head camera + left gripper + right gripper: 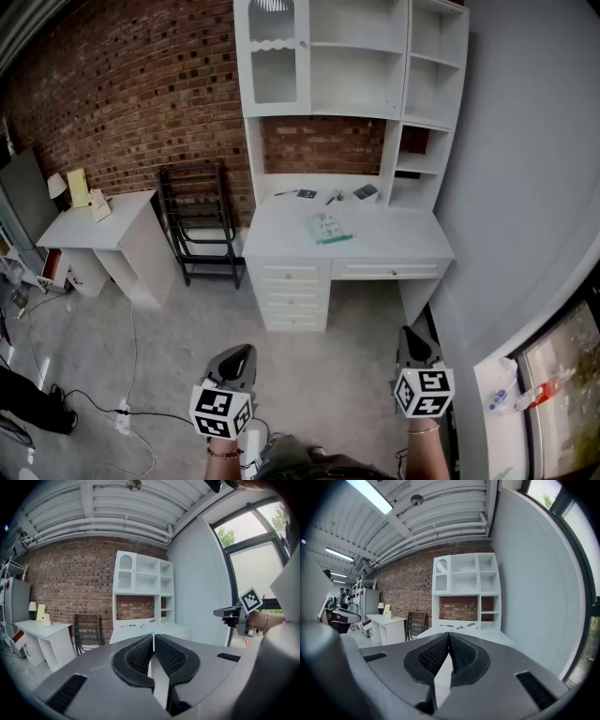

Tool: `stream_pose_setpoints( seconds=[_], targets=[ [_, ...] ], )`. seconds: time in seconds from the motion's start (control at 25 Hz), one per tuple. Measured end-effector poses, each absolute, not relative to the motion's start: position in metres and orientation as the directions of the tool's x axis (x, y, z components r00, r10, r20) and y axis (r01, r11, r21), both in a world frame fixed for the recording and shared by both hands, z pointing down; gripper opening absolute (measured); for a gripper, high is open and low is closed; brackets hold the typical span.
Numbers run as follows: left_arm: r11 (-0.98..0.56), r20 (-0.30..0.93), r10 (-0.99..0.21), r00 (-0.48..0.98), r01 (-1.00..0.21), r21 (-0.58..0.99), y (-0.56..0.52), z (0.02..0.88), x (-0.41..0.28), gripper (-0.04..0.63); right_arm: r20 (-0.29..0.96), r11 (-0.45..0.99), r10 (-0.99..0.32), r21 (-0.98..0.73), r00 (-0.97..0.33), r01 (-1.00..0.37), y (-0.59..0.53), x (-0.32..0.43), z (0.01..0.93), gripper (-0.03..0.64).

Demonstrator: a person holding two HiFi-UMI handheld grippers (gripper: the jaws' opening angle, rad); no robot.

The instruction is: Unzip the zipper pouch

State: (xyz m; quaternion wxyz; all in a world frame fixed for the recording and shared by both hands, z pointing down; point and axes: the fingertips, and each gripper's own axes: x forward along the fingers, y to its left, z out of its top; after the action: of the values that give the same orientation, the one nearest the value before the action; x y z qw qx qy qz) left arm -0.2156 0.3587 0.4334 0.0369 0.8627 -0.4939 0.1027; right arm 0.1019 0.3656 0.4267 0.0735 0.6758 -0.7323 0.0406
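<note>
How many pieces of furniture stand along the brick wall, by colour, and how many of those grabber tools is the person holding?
White furniture: 2 (desk with shelves, side table)
Black furniture: 1 (rack)
Grabber tools: 2 (left gripper, right gripper)
Total: 5

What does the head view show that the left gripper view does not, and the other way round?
Only the head view: the black cable on the floor, the flat clear zipper pouch with a green edge, plain on the white desk with shelves. Only the left gripper view: the white beamed ceiling, the closed jaws of the left gripper, nothing between them. Both: that desk, the red brick wall, the black folding rack, the right gripper.
</note>
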Motion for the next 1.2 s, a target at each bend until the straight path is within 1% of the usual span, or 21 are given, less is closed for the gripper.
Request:
stream_pose_setpoints(
  seconds=[0.48, 0.72, 0.88, 1.0, 1.04, 1.12, 1.2],
  targets=[
    [-0.524, 0.189, -0.840, 0.509, -0.851, -0.033, 0.352, 0.434, -0.202, 0.011, 0.151, 0.099, -0.984, 0.053, -0.090, -0.994, 0.354, 0.103, 0.425, 0.000],
    [-0.524, 0.187, -0.839, 0.511, -0.851, -0.026, 0.343, 0.433, -0.197, 0.012, 0.135, 0.113, -0.984, -0.009, -0.113, -0.994, 0.347, 0.105, 0.424, 0.000],
    [-0.523, 0.178, -0.840, 0.513, -0.852, -0.012, 0.334, 0.431, -0.190, 0.012, 0.145, 0.111, -0.983, -0.006, -0.110, -0.994, 0.345, 0.106, 0.428, 0.000],
    [-0.535, 0.170, -0.834, 0.526, -0.845, -0.009, 0.332, 0.430, -0.186, 0.012, 0.155, 0.137, -0.978, -0.019, -0.138, -0.990, 0.343, 0.099, 0.435, 0.009],
    [-0.541, 0.168, -0.830, 0.533, -0.841, -0.007, 0.332, 0.430, -0.185, 0.012, 0.163, 0.156, -0.974, -0.022, -0.157, -0.988, 0.343, 0.095, 0.437, 0.031],
    [-0.554, 0.161, -0.821, 0.547, -0.832, 0.000, 0.331, 0.431, -0.182, 0.012, 0.173, 0.199, -0.965, -0.019, -0.199, -0.980, 0.342, 0.088, 0.440, 0.136],
    [-0.565, 0.156, -0.814, 0.559, -0.825, 0.010, 0.330, 0.430, -0.180, 0.022, 0.171, 0.228, -0.959, -0.007, -0.226, -0.974, 0.339, 0.083, 0.439, 0.208]
  ],
)
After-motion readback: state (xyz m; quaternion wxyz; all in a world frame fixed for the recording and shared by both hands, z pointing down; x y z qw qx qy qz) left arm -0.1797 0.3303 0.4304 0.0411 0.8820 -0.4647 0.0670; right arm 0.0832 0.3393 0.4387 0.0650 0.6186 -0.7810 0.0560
